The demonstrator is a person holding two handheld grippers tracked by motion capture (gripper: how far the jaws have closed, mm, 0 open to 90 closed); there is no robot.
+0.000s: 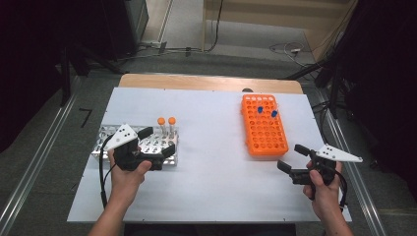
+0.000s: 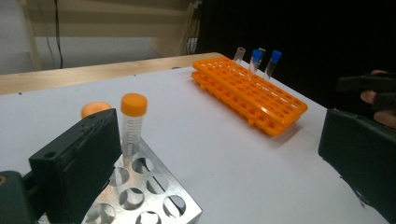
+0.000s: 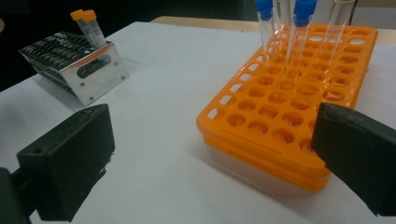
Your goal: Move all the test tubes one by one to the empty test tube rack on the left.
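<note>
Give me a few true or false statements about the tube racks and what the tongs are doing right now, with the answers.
1. Two orange-capped tubes stand in the metal rack. True.
2. The left tongs grip an orange-capped tube. False: their jaws stand open with nothing between them.
3. The orange rack holds blue-capped tubes. True.
4. The right tongs are shut on a blue-capped tube. False: they are open, held near the orange rack's near end.

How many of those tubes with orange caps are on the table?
2. Both stand side by side at the far end of the metal rack: one orange-capped tube on the left, the other right beside it. None seem hidden.
</note>
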